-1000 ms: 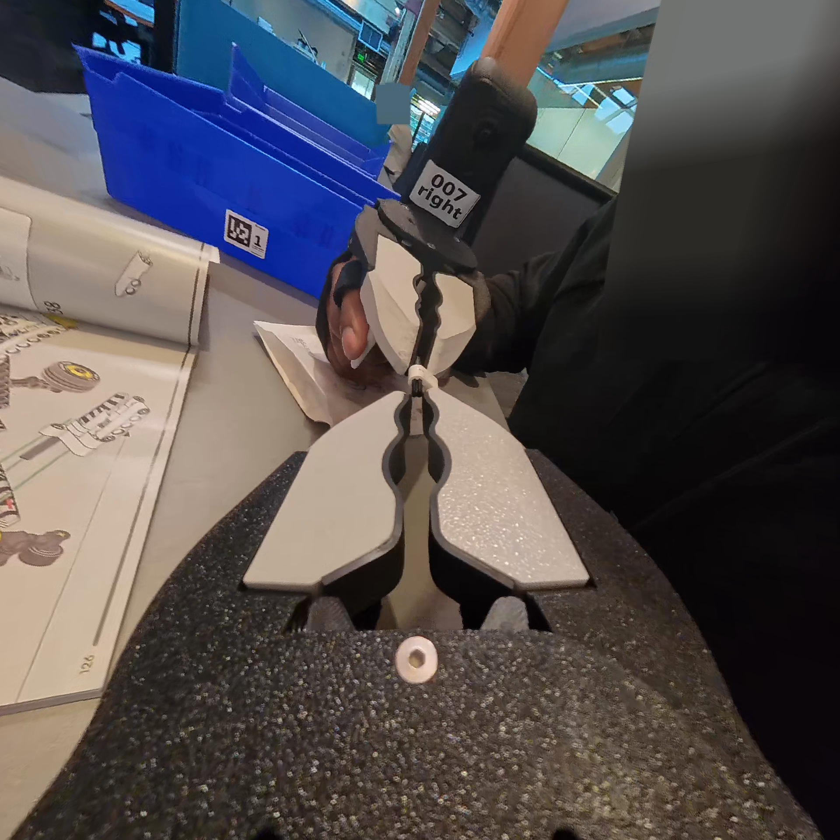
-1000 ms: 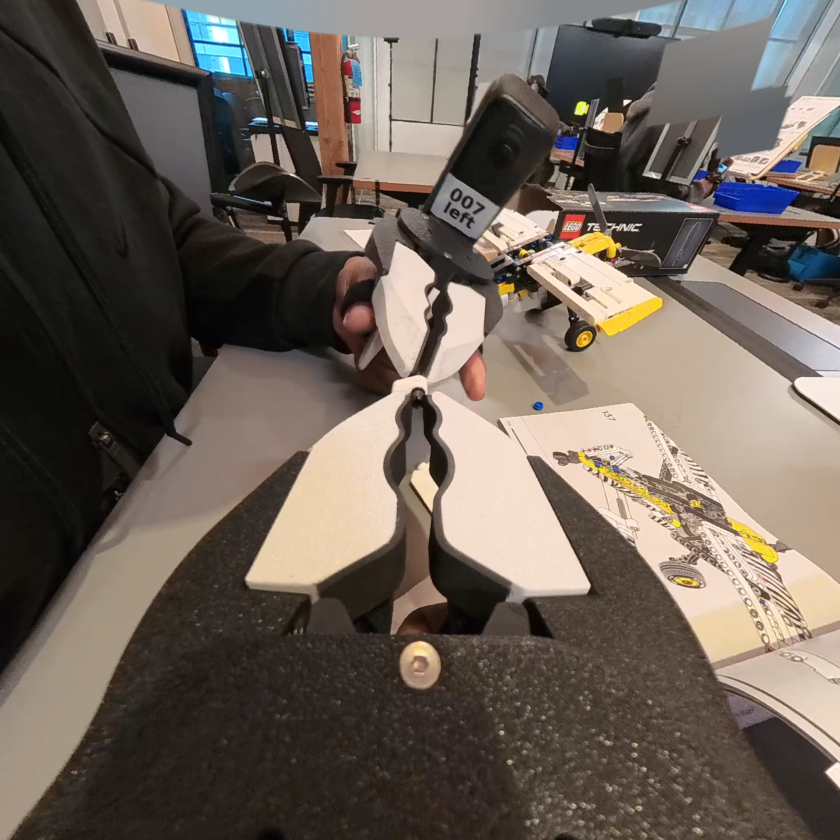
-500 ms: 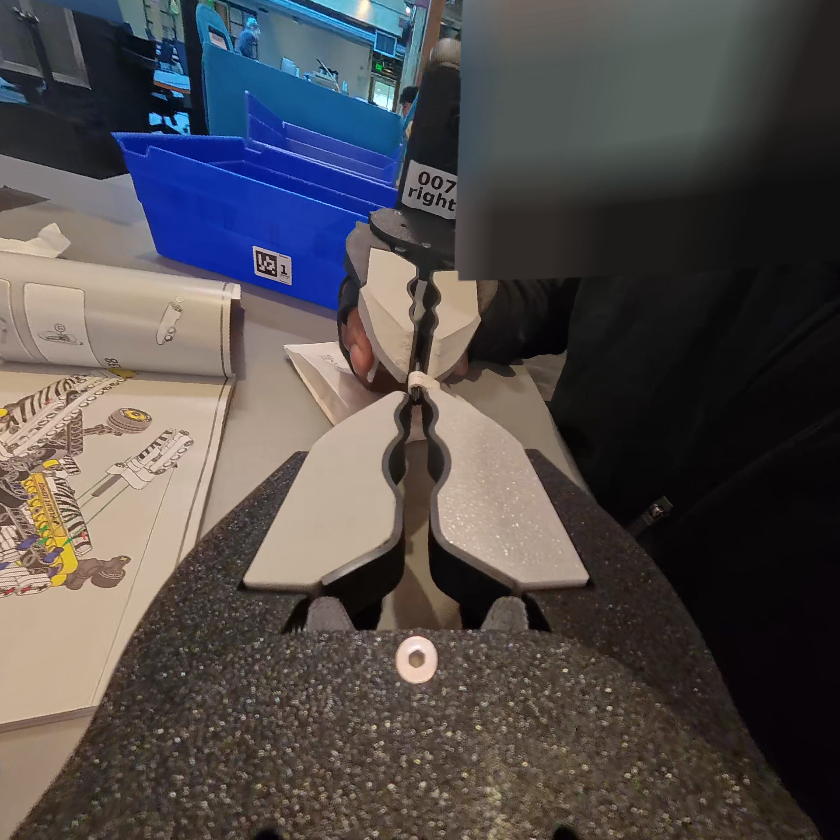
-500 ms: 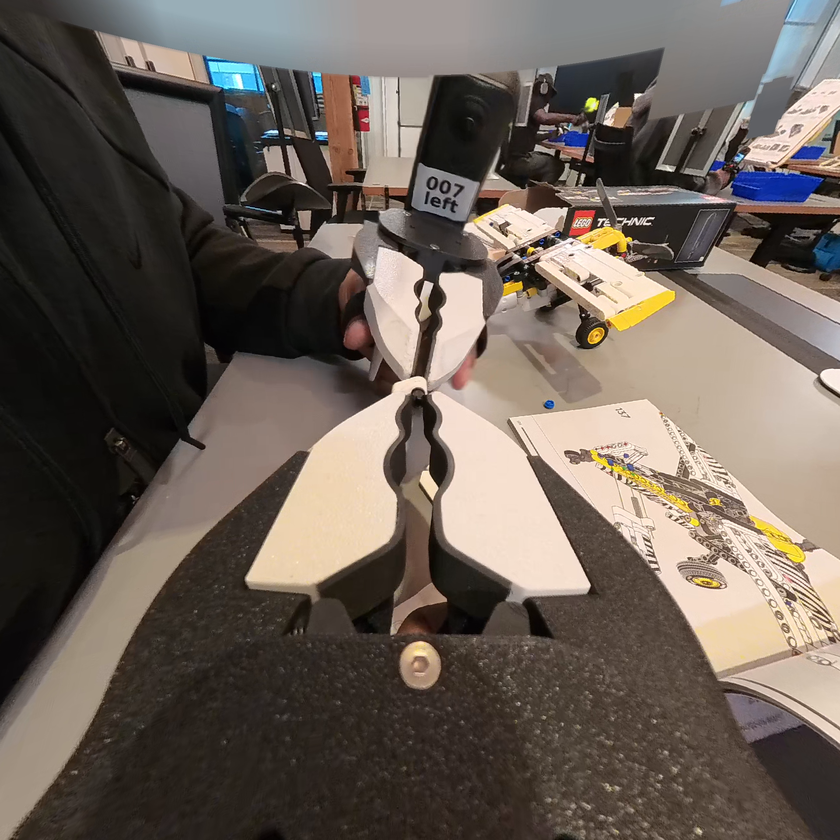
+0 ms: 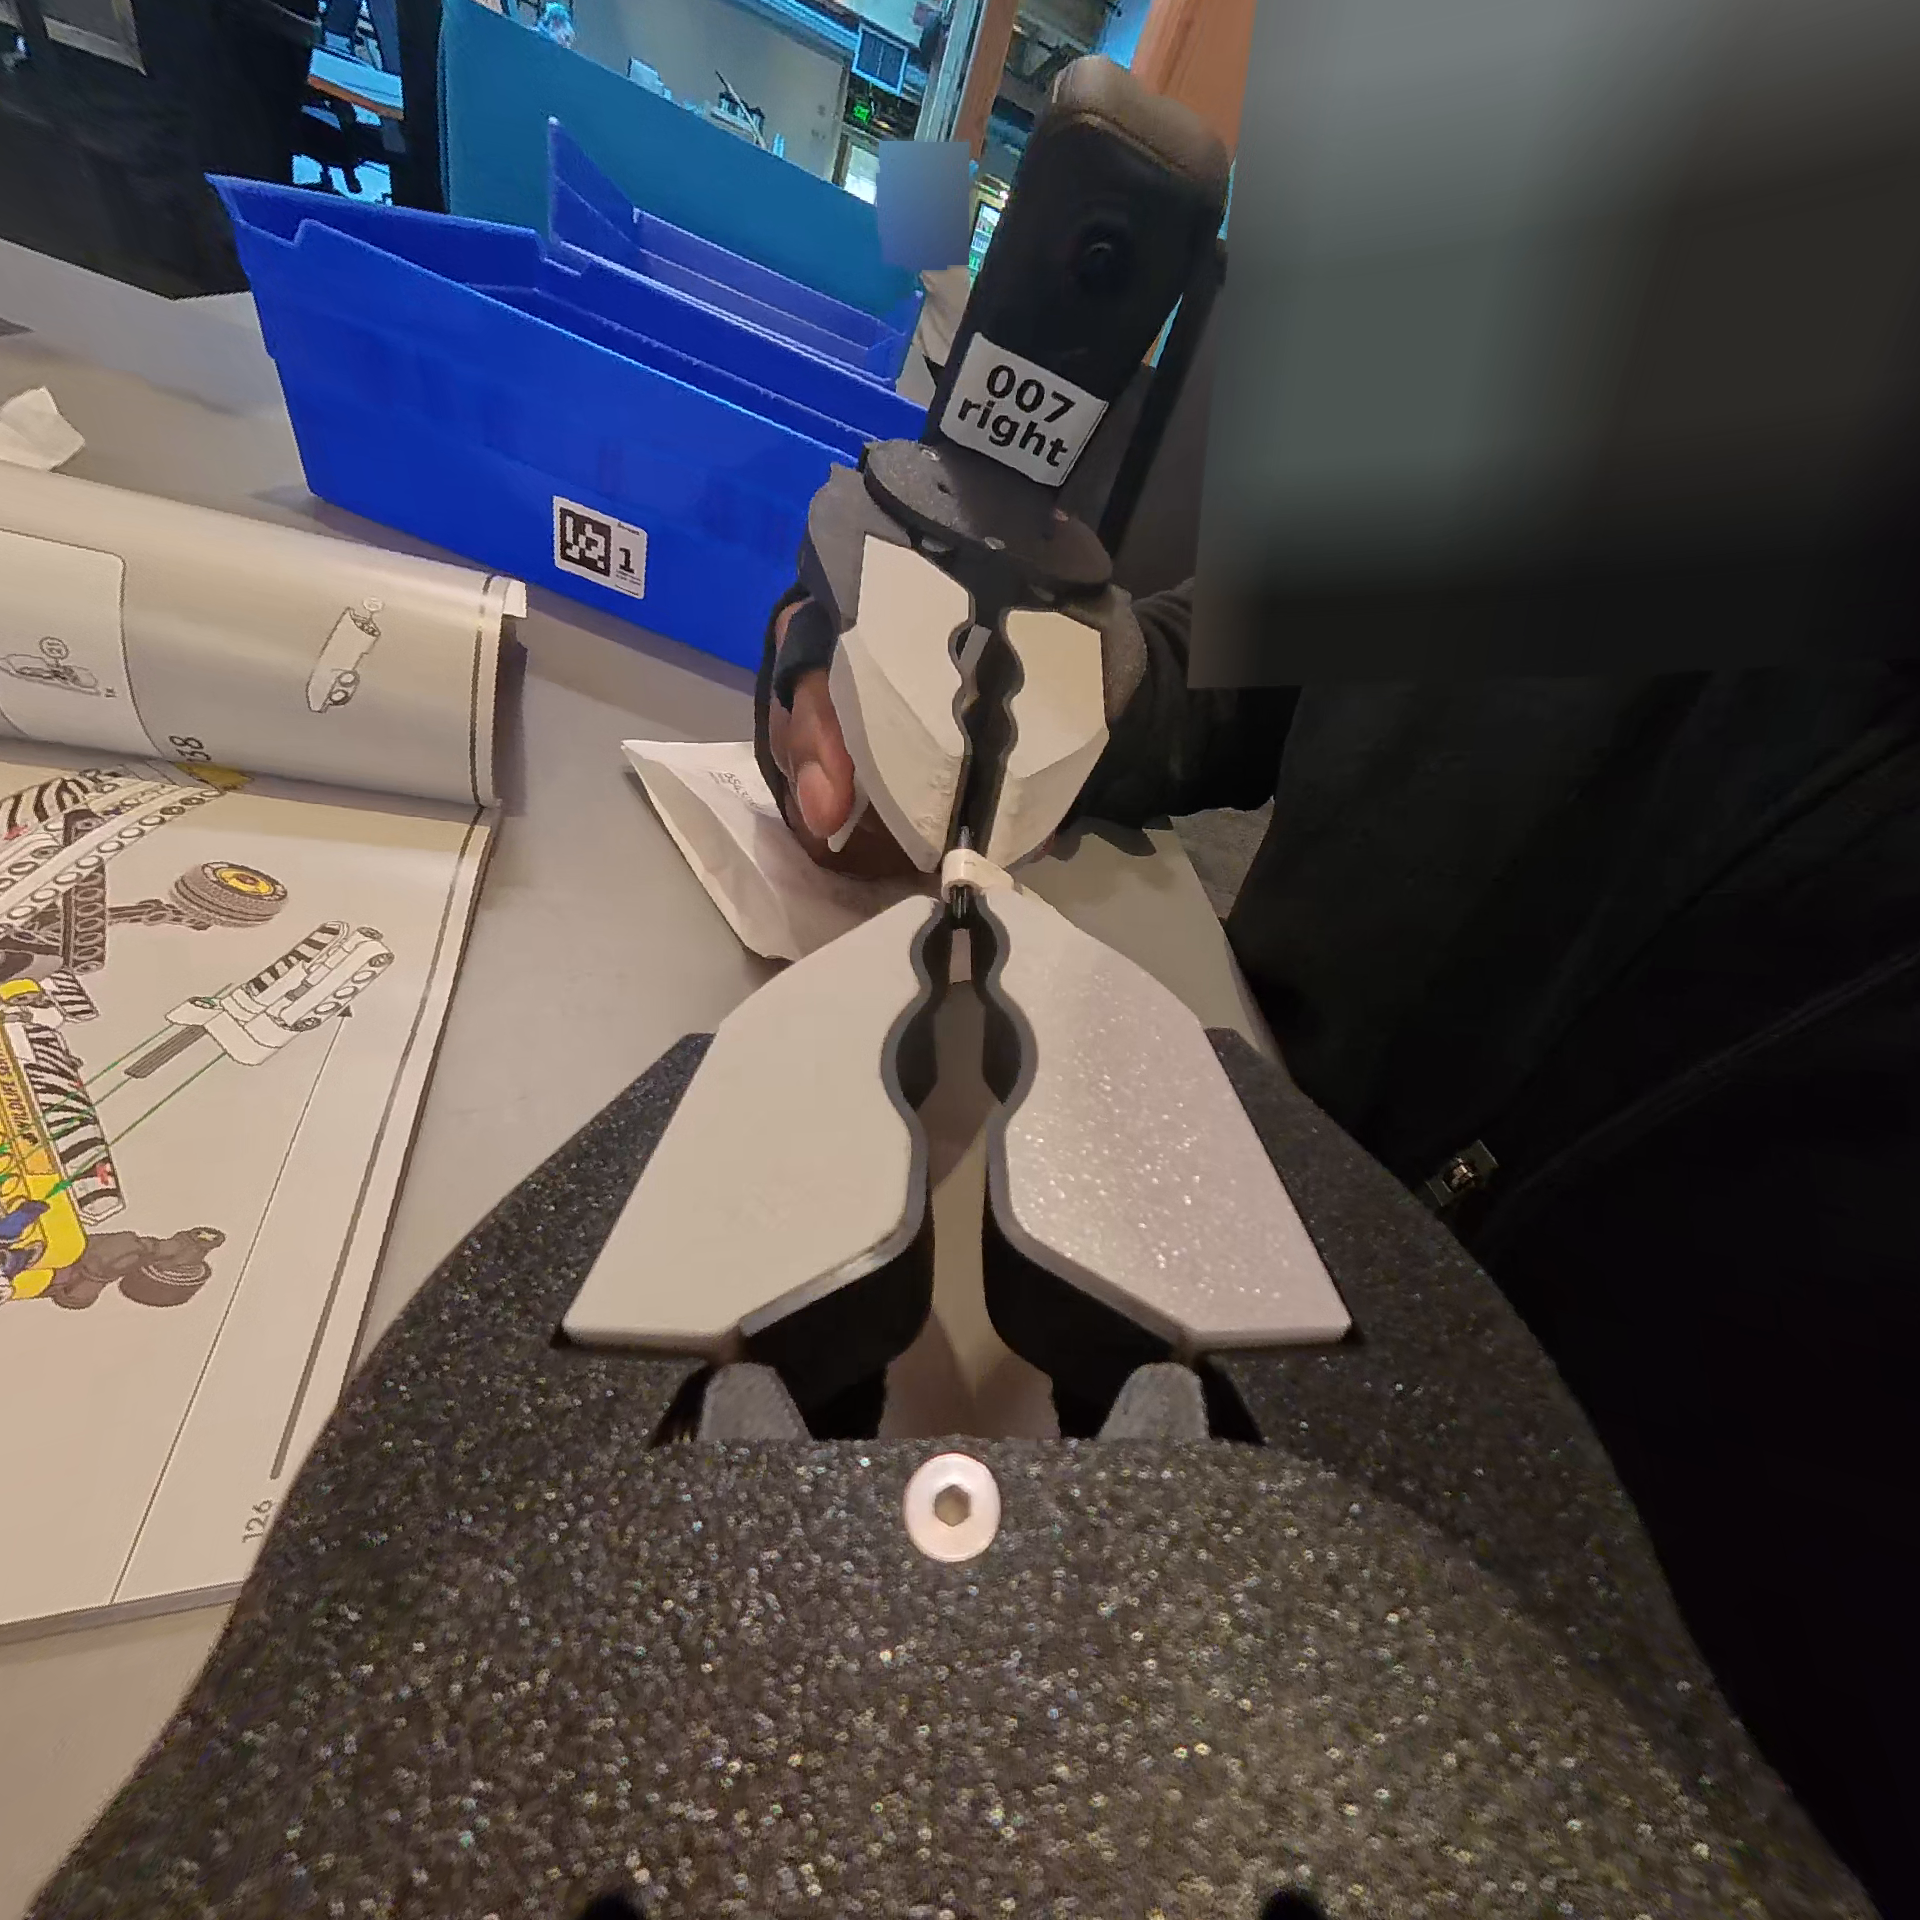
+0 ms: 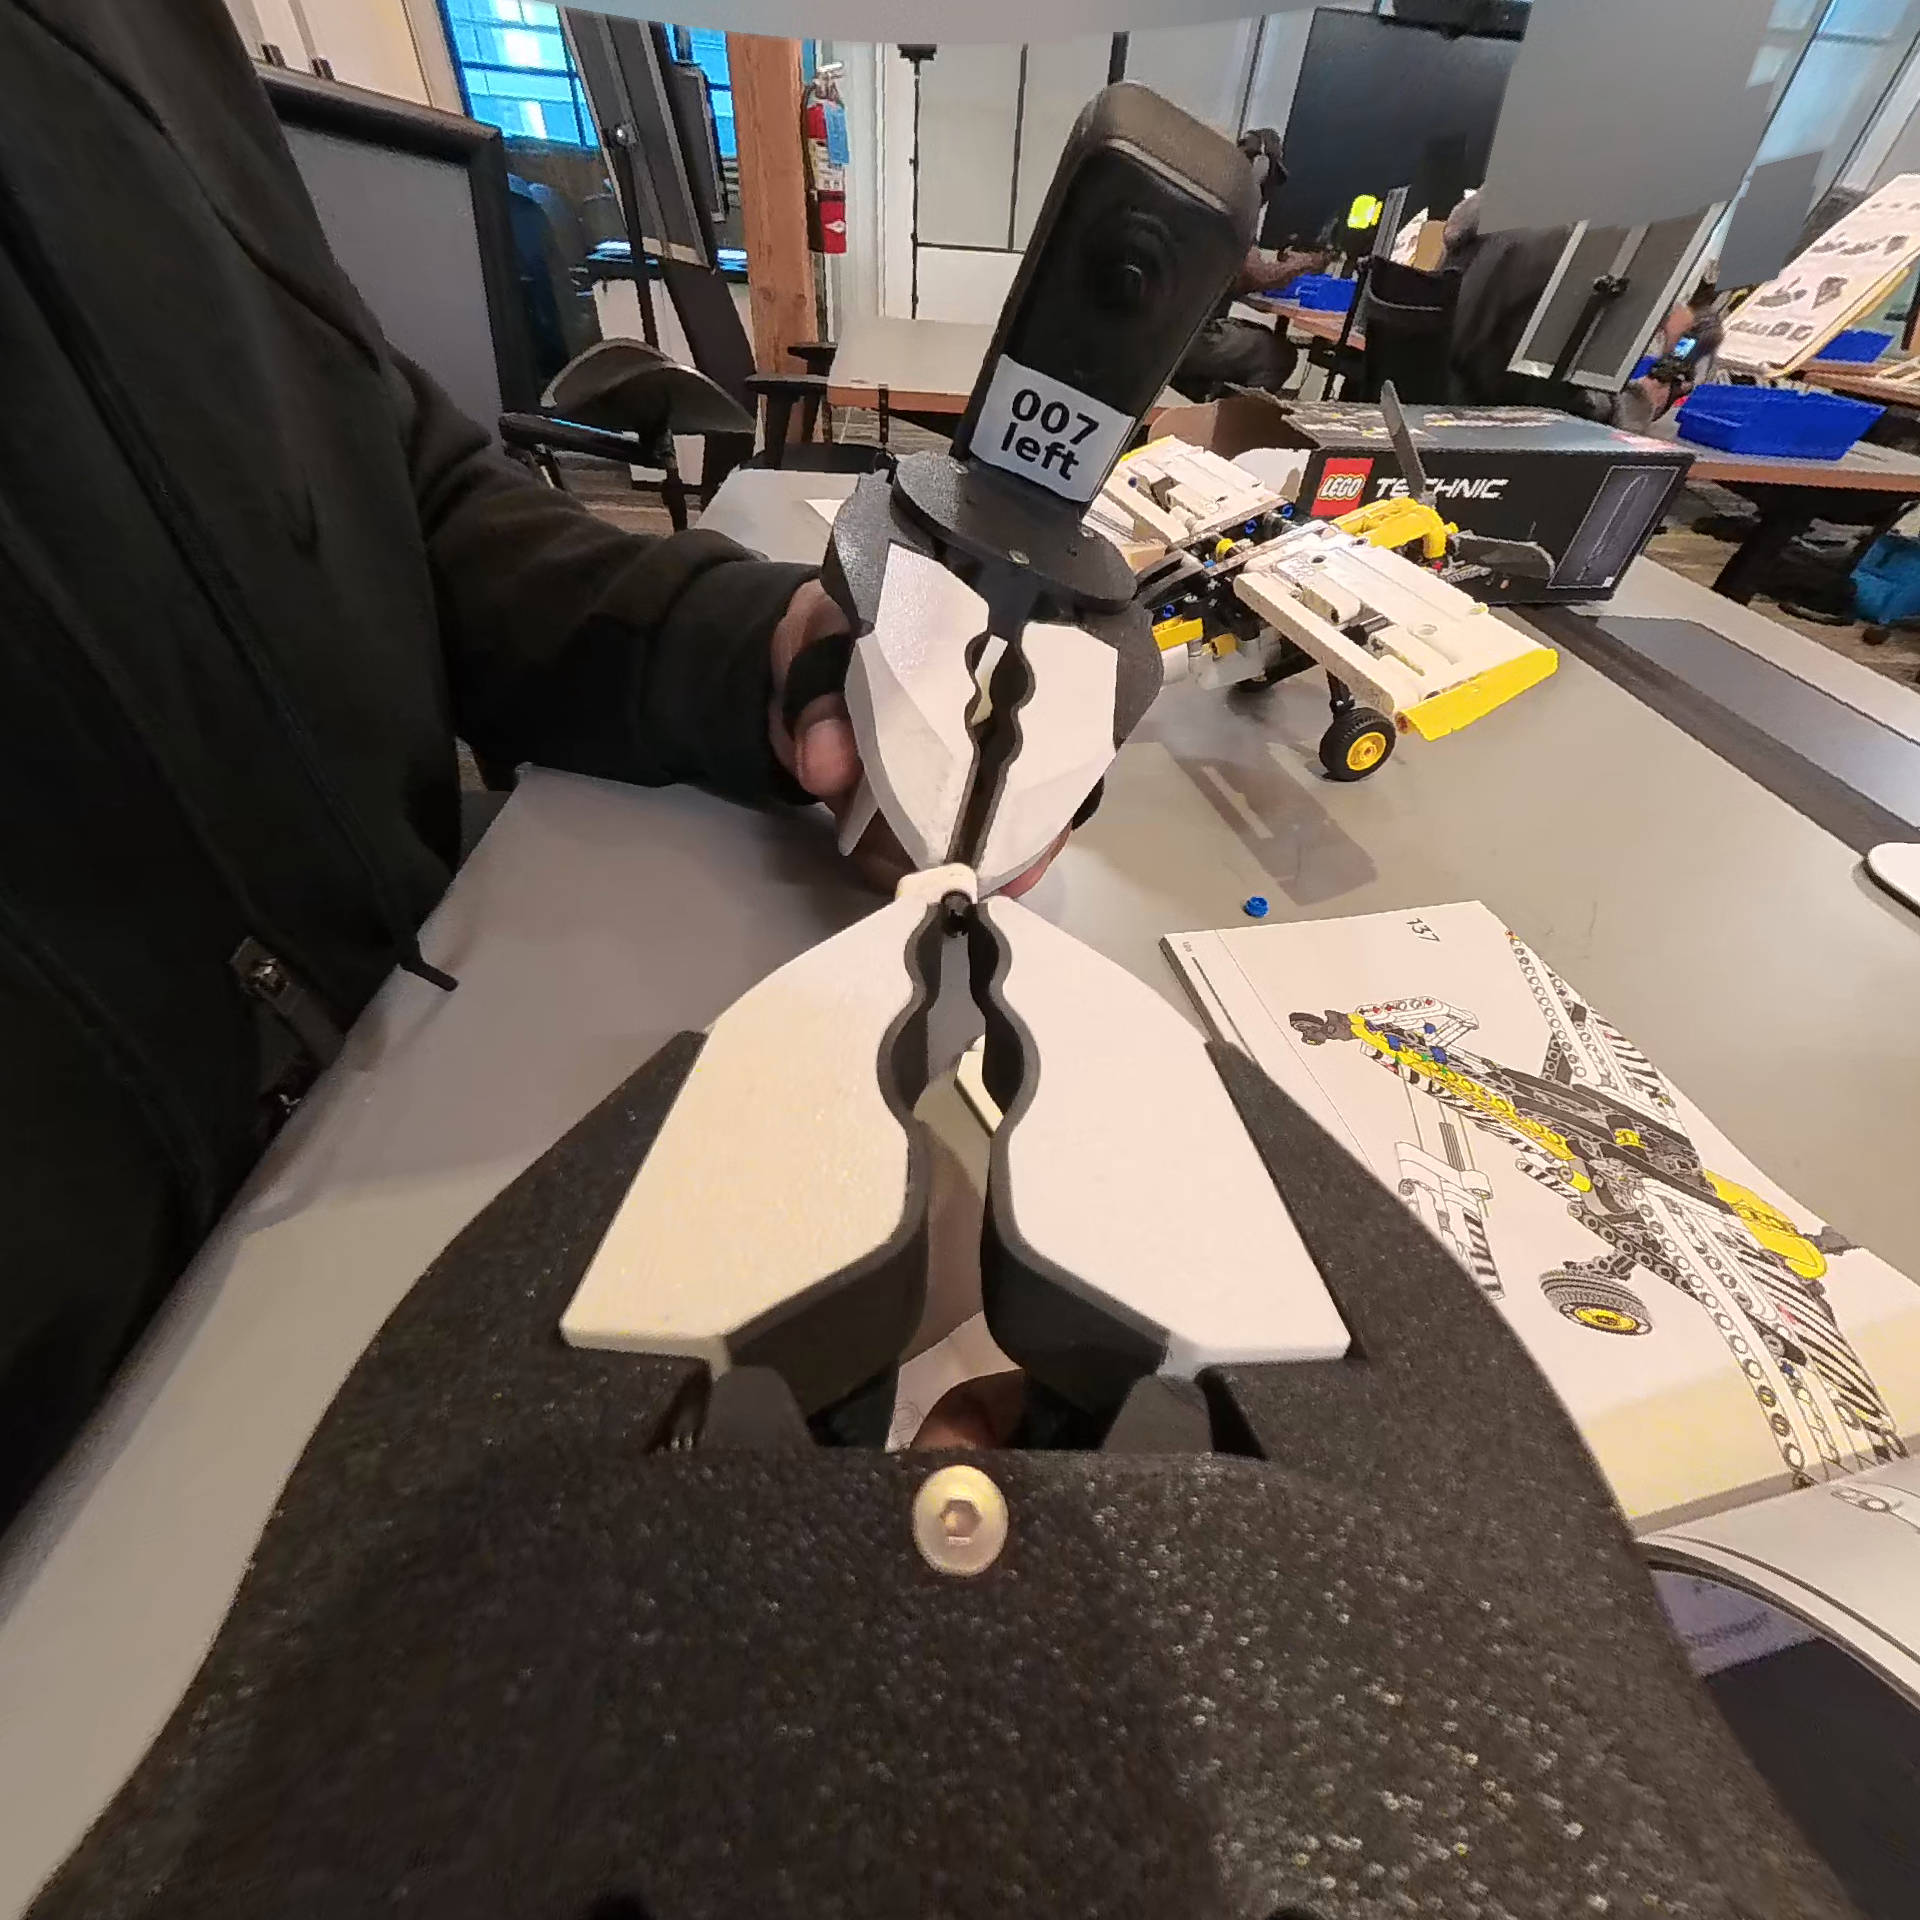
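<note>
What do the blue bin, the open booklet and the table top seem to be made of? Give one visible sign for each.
Blue bin: likely moulded plastic, with smooth, evenly coloured, slightly glossy walls.
Open booklet: printed paper with a slight sheen; one page curls over.
Table top: smooth matt grey, perhaps laminate; the look leaves it open.

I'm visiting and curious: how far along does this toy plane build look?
Done: a white and yellow model plane stands largely assembled on the table. In hand: the left gripper and right gripper meet tip to tip, each seemingly pinching an end of a thin black pin carrying a small white piece. Left: that piece is not on the plane yet; the manual lies open. How much remains, I cannot tell.
</note>
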`<state>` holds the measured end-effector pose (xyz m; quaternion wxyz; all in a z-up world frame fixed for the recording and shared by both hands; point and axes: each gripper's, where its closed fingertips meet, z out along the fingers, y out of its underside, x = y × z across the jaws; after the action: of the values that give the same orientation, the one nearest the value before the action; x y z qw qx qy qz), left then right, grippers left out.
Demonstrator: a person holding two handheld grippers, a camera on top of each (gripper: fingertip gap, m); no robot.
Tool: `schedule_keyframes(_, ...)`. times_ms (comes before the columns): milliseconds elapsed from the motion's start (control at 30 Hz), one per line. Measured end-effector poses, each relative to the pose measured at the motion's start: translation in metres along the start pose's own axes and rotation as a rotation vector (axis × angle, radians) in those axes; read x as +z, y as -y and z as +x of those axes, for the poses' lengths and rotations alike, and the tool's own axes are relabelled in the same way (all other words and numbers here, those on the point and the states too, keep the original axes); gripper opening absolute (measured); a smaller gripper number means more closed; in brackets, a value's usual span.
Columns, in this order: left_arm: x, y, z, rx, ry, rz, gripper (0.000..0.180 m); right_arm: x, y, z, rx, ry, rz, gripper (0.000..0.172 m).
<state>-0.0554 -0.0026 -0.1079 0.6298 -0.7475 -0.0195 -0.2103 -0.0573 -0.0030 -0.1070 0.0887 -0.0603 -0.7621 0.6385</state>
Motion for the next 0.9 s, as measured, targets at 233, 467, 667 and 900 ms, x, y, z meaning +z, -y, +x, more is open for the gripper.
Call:
schedule_keyframes(233,0.0008,-0.0023,0.0002,-0.002,-0.002,-0.013,0.003,0.0004,-0.0017,-0.001,0.007,0.018,-0.006,0.004)
schedule_keyframes(467,0.0014,-0.004,0.0018,-0.002,-0.015,-0.024,0.003,0.001,-0.0026,-0.0038,0.024,0.049,-0.008,0.004)
schedule_keyframes(667,0.0018,-0.0047,0.0007,-0.007,-0.01,-0.029,0.003,0.0012,-0.0033,-0.0037,0.025,0.052,-0.012,0.004)
schedule_keyframes(900,0.0021,-0.0055,-0.0004,-0.011,-0.005,-0.034,0.003,0.0016,-0.004,-0.0033,0.021,0.05,-0.019,0.004)
